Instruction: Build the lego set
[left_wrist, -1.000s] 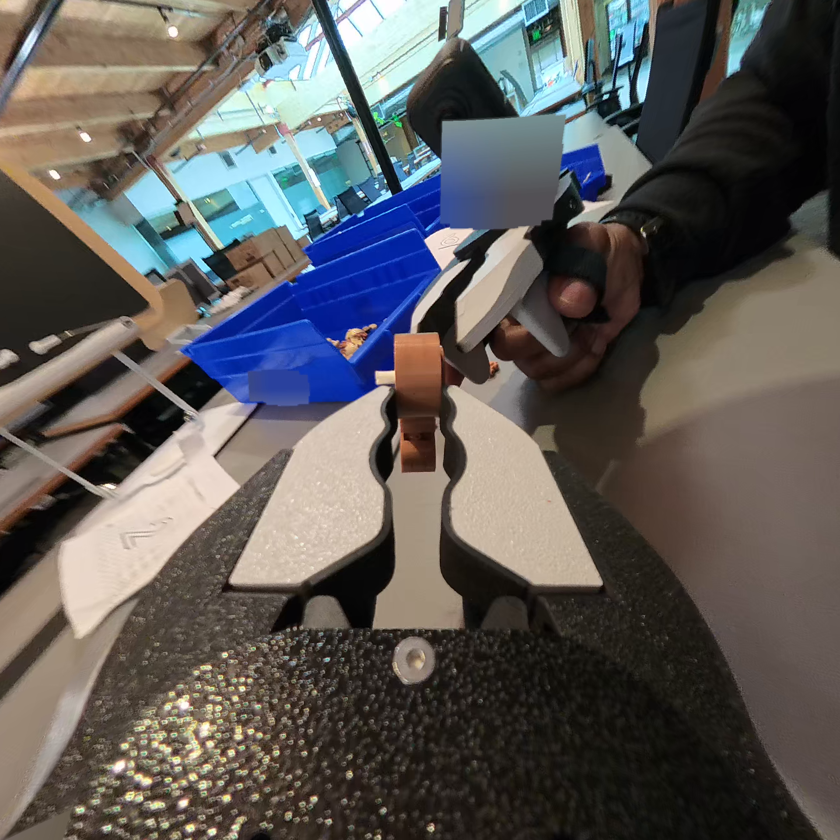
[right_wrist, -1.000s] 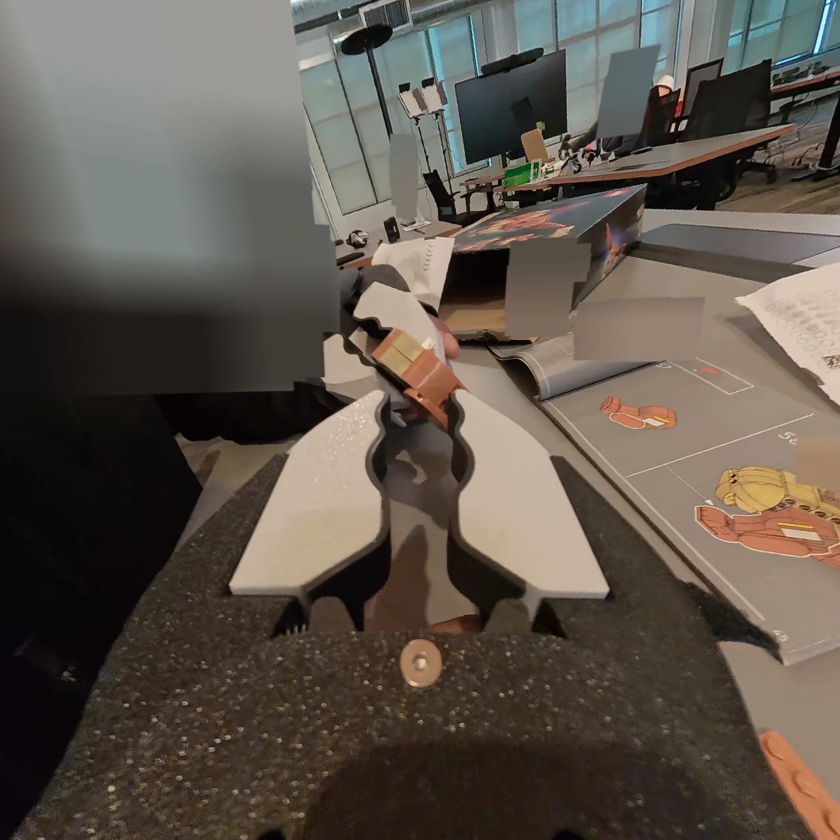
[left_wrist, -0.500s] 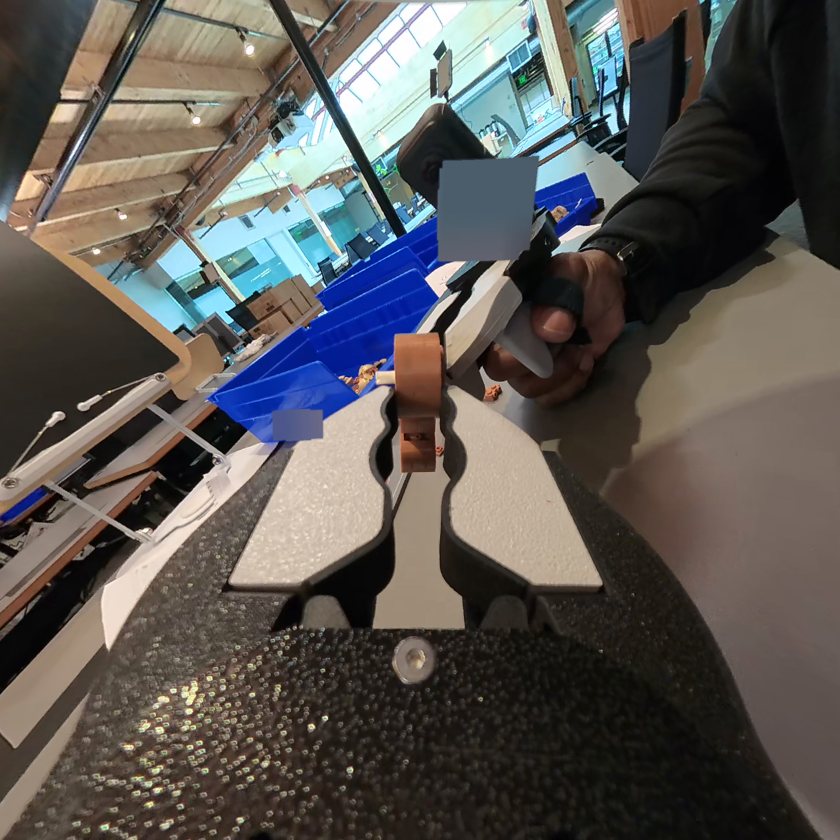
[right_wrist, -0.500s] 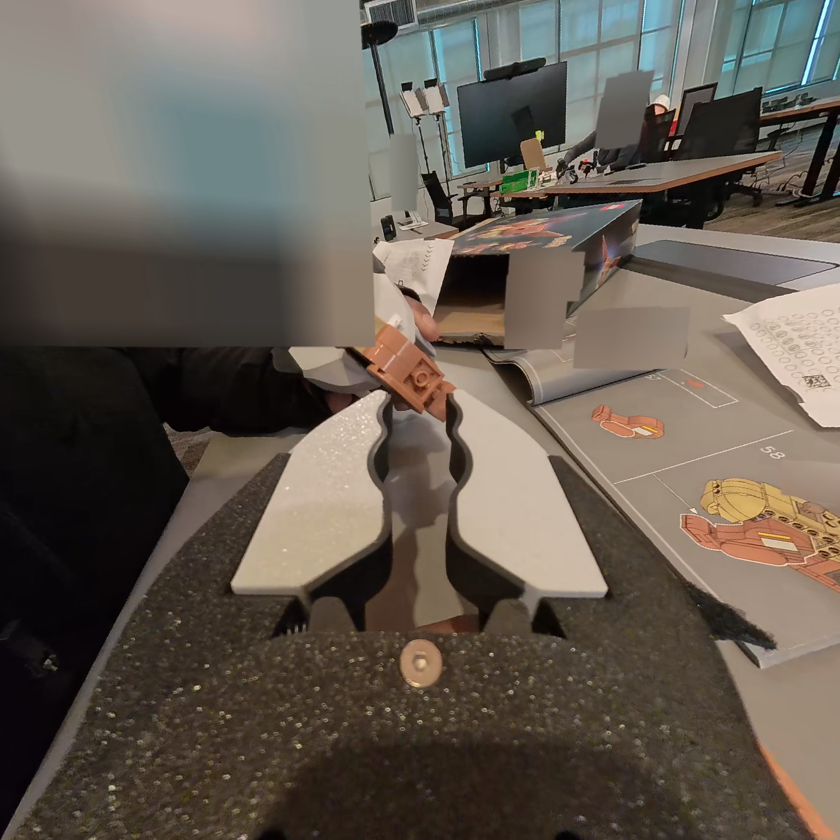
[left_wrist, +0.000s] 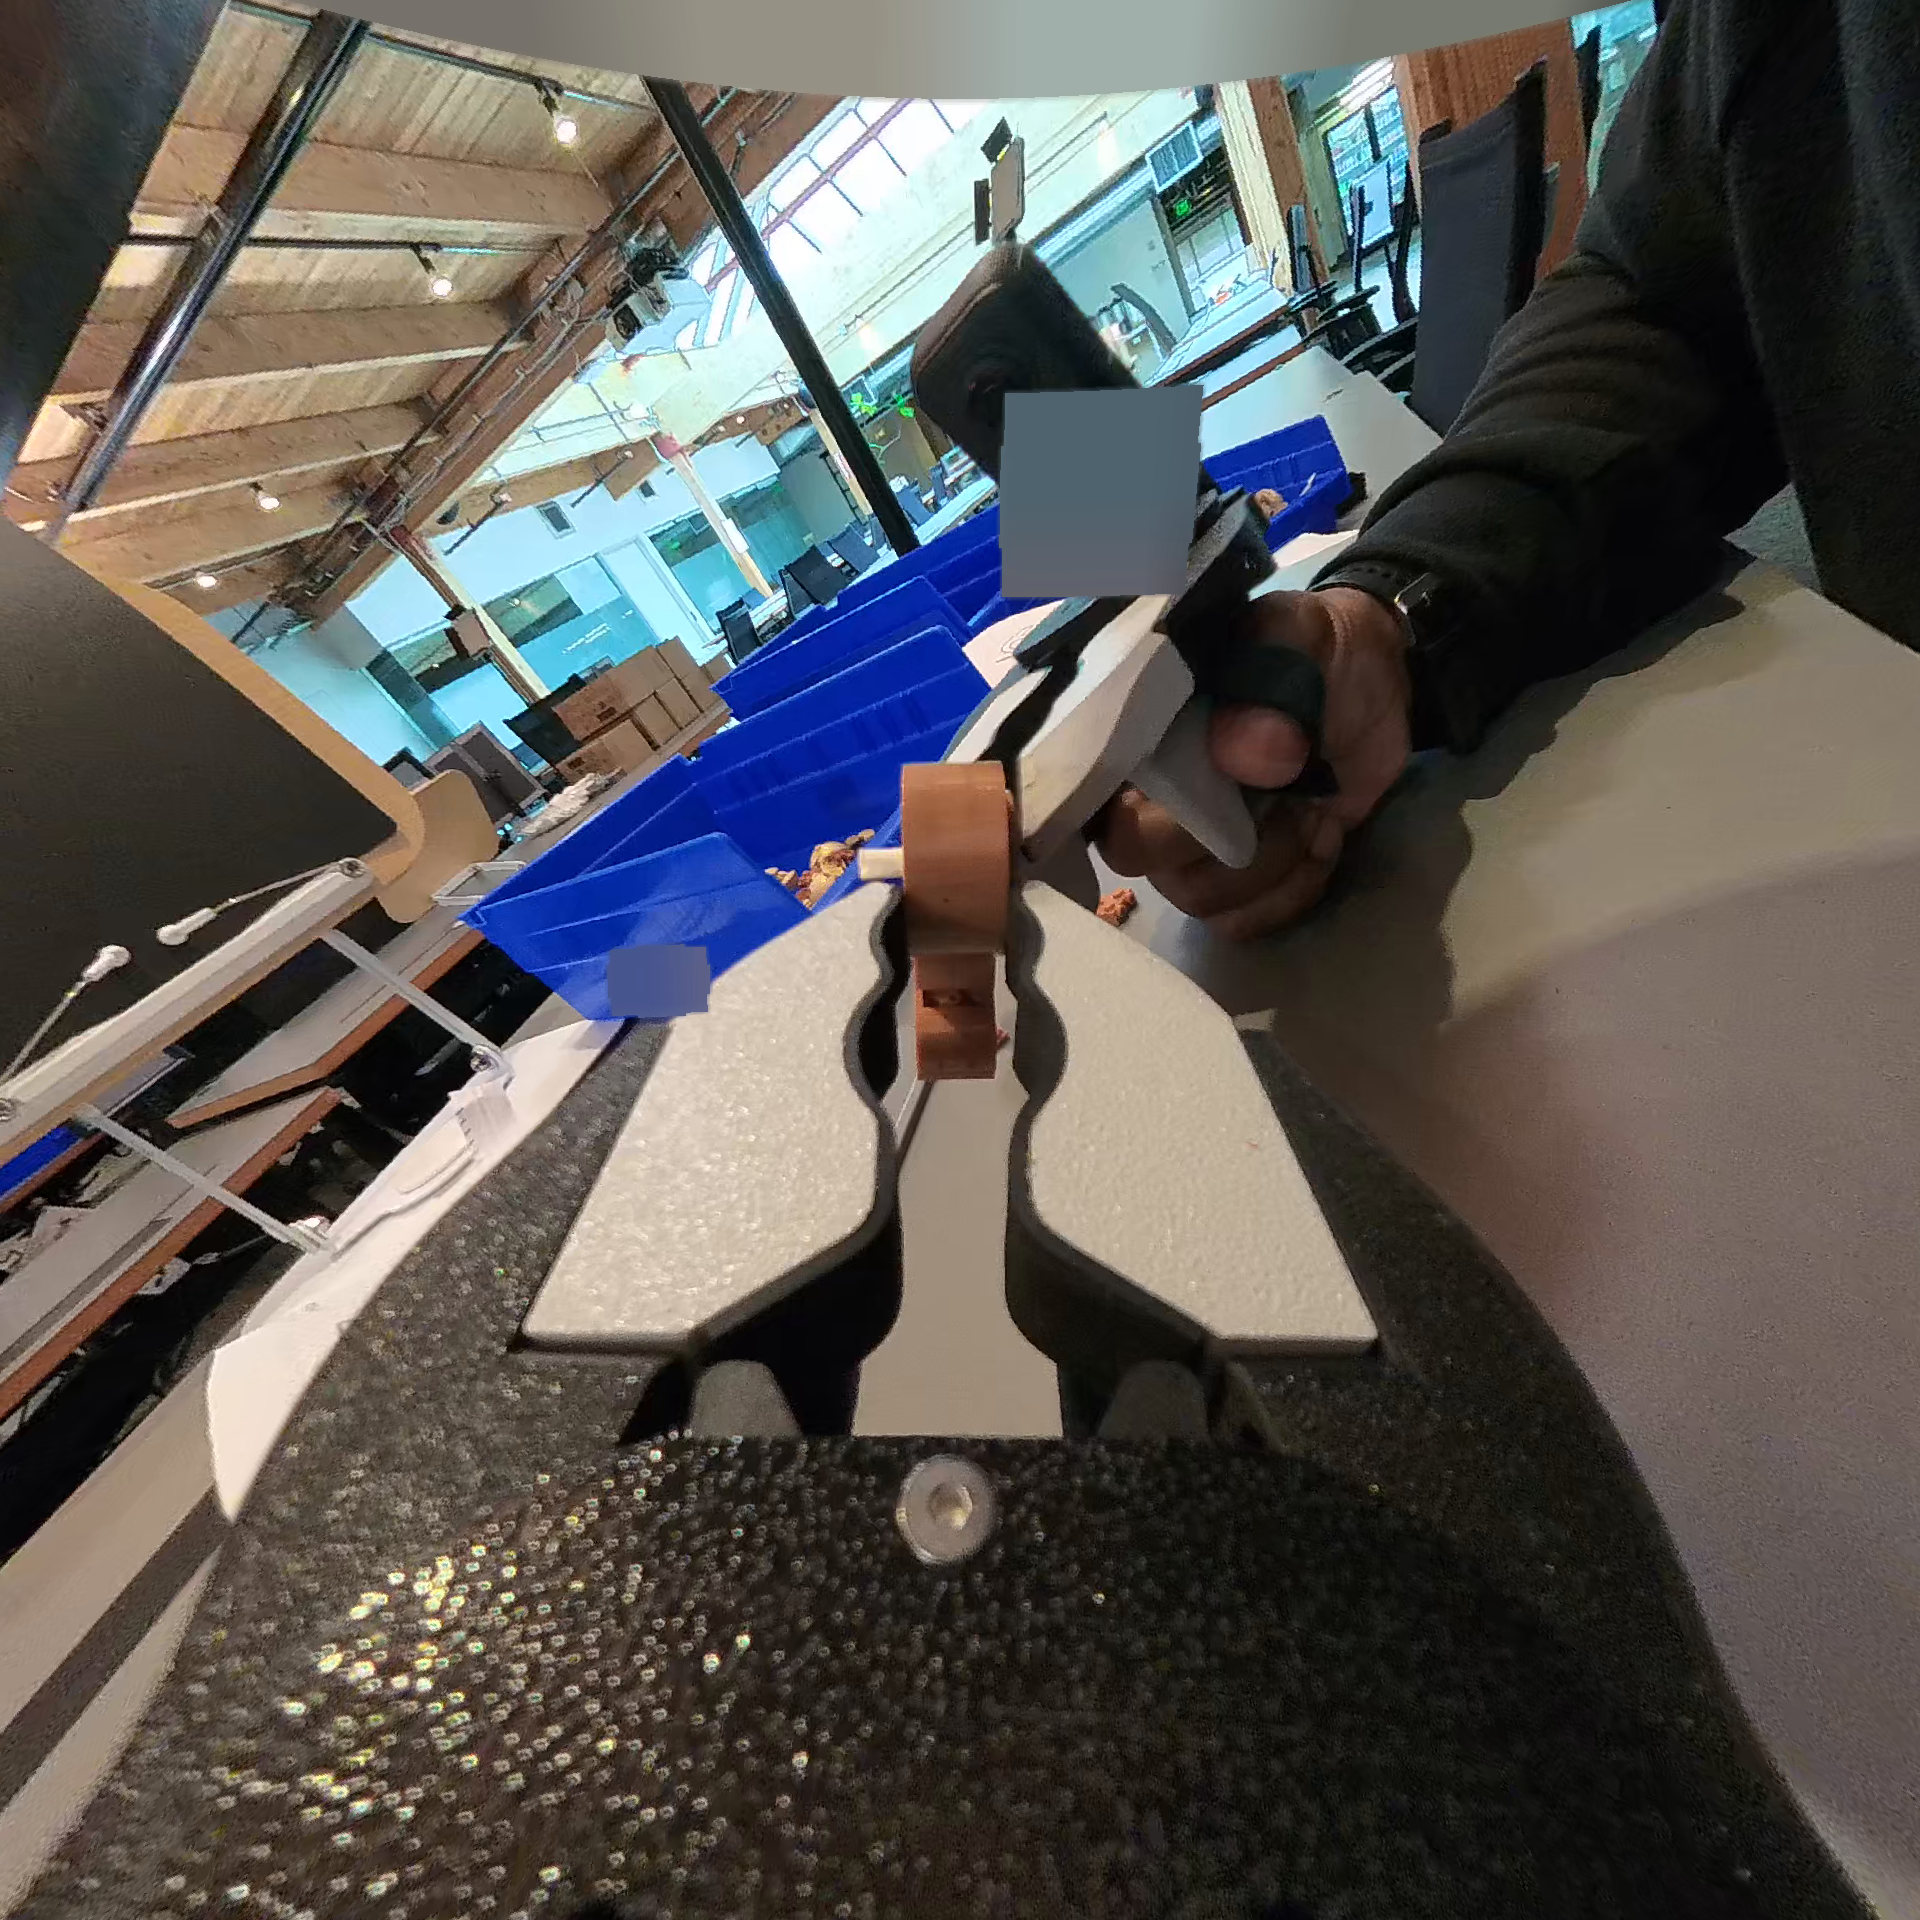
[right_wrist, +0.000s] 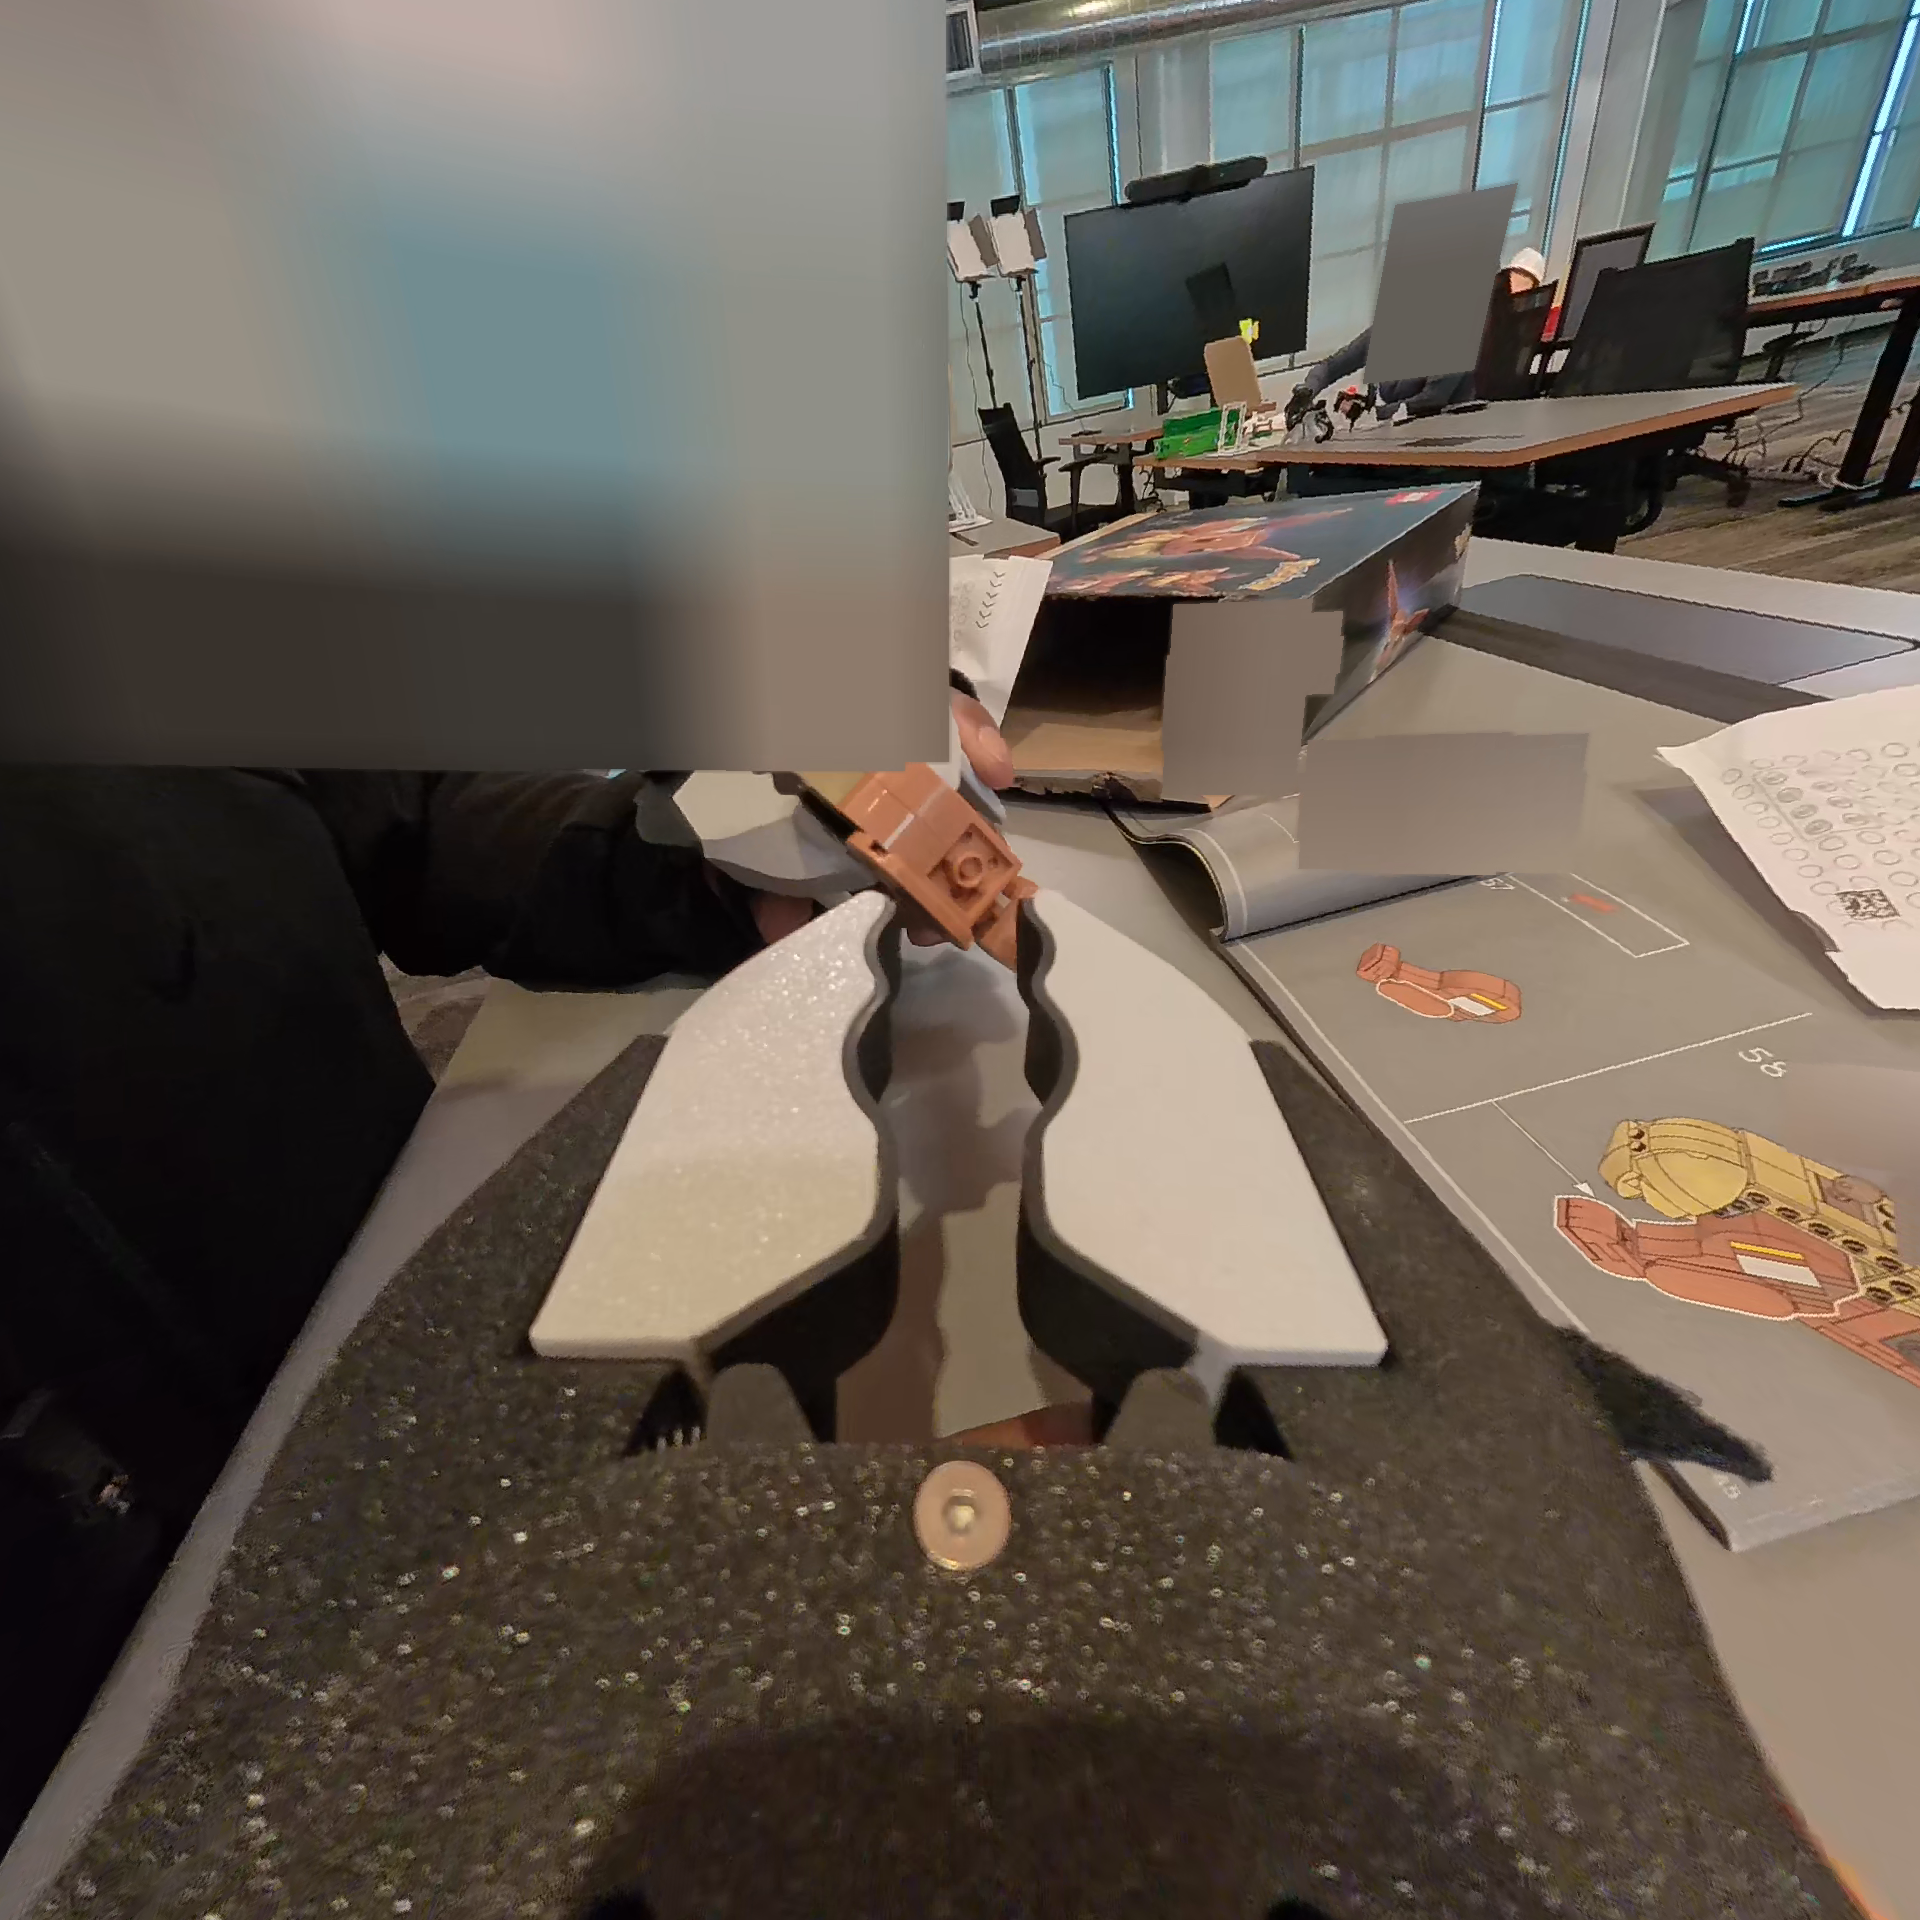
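Fingers (left_wrist: 831, 997) of the left gripper (left_wrist: 954, 914) pinch a brown brick piece (left_wrist: 954, 862) upright above the grey counter (left_wrist: 1621, 1039).
Right gripper (right_wrist: 956, 925) meets that same piece (right_wrist: 940, 868) tip to tip, its fingers (right_wrist: 1091, 997) narrow around the studded end; whether they press is unclear. Blue bins (left_wrist: 665, 883) and an open booklet (right_wrist: 1558, 1091) lie alongside. Best keep both wrists square, steady, gentle.

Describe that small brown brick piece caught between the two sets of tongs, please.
The small brown plastic brick assembly is built from several snapped-together toy bricks: a rounded, smooth-faced end, a squarer stem below, one stud showing, and a cream peg poking out sideways. It hangs above the grey table, pinched upright in the left tongs, while the right tongs close on its other end.
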